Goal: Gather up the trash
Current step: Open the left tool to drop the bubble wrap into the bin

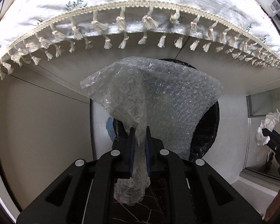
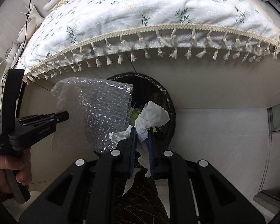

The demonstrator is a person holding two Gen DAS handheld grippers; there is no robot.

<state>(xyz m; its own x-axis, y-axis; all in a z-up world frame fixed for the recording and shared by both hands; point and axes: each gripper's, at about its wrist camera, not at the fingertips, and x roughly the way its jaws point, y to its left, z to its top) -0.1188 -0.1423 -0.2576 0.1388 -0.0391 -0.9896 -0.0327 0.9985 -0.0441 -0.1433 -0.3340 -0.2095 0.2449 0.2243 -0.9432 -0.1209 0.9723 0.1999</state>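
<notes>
Left claw (image 1: pixel 140 130) clamped on bubble wrap (image 1: pixel 158 97), right claw (image 2: pixel 142 130) on crumpled tissue (image 2: pixel 153 113), both directly above black-lined trash bin (image 2: pixel 164 93).

Left wrist: looking steeply down, close over black bin (image 1: pixel 212 123).
Right wrist: same downward look, just beside.
Shared: bin, fringed tablecloth (image 2: pixel 140 15) edge.

We see the right gripper (image 2: pixel 141 130) clamped on crumpled tissue (image 2: pixel 152 114) over the black bin (image 2: pixel 166 93); left gripper (image 2: pixel 65 116) w/ bubble wrap (image 2: pixel 95 108) beside it.
</notes>
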